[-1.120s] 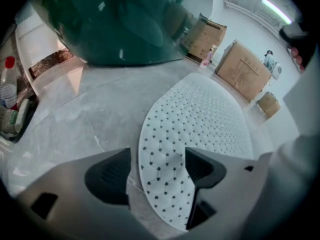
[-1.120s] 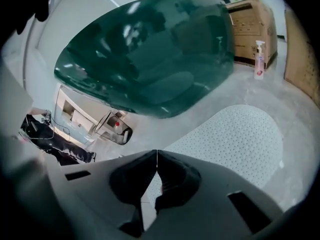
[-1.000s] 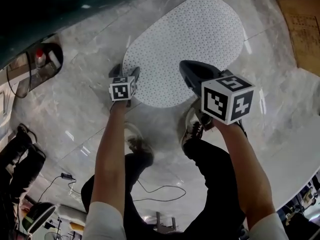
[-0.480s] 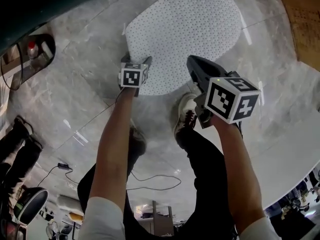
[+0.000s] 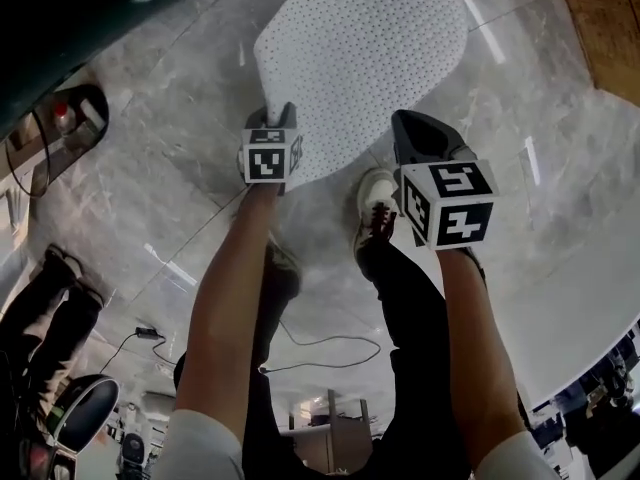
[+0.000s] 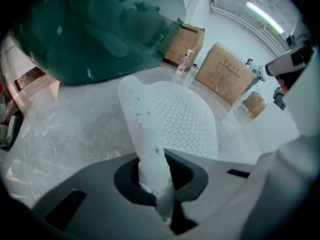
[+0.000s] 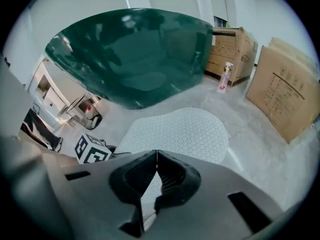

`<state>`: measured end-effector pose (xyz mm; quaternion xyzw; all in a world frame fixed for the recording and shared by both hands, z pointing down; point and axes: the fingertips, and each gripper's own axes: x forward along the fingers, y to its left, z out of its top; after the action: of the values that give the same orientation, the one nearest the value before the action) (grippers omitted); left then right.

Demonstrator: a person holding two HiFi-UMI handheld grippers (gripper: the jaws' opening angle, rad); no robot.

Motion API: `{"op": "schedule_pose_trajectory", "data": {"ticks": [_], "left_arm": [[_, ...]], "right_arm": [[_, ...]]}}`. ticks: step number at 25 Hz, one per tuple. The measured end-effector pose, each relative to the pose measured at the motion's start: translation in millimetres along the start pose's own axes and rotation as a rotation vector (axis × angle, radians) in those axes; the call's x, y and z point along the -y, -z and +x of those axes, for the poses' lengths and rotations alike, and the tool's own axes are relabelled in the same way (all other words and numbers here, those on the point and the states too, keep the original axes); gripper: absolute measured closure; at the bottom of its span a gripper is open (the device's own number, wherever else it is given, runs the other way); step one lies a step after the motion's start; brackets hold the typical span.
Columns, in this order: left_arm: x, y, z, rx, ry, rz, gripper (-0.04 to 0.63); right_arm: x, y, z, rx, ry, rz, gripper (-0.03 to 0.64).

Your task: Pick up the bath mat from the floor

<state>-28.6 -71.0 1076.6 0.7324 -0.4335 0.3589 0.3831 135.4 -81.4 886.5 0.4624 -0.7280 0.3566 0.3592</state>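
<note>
Head view: the white, perforated oval bath mat (image 5: 370, 38) is lying on the grey marble floor (image 5: 170, 178) at 12 o'clock, with its near edge rising at the left gripper (image 5: 284, 120). A person's shoe (image 5: 375, 203) is standing at its 6 o'clock rim, beside the right gripper (image 5: 405, 128).

Left gripper view: the jaws are closing narrowly on the mat's folded edge, pads pressing it. Cardboard boxes (image 6: 225, 74) and a spray bottle (image 6: 185, 61) are standing at 1 o'clock.

Right gripper view: the jaws are meeting at their tips, holding nothing, with the mat lying beyond at 12 o'clock.
</note>
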Motion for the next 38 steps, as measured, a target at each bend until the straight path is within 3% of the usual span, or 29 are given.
{"op": "schedule_pose_trajectory", "data": {"ticks": [4,10,14,20,23,26,32,35,38], "left_arm": [[36,-14,-36,0.041,0.063,-0.040,0.561],[72,-38,-98,0.049,0.154,0.030,0.561],[72,-62,-150,0.088,0.169,0.020,0.561],[78,-92,-233,0.066,0.165,0.091,0.561],[77,-98,-279,0.029,0.155,0.065,0.561],[87,-103,-324,0.004,0.151,0.093,0.561],[103,-131,-412,0.064,0.138,0.027,0.561],[113,-147,-462,0.085,0.131,0.032,0.561],[111,-179,-520,0.158,0.104,0.046,0.561]], "right_arm": [[6,13,-23,0.016,0.006,0.069,0.603],[1,53,-50,-0.032,0.051,0.085,0.603],[-7,47,-93,-0.034,0.073,0.097,0.603],[-14,-7,-162,0.011,0.107,0.052,0.603],[-30,-46,-190,0.029,0.096,-0.019,0.603],[-45,-88,-221,0.048,0.080,-0.103,0.603],[-77,-171,-296,0.133,0.063,-0.234,0.603],[-94,-197,-341,0.158,0.054,-0.268,0.603],[-114,-229,-382,0.205,0.045,-0.291,0.603]]}}
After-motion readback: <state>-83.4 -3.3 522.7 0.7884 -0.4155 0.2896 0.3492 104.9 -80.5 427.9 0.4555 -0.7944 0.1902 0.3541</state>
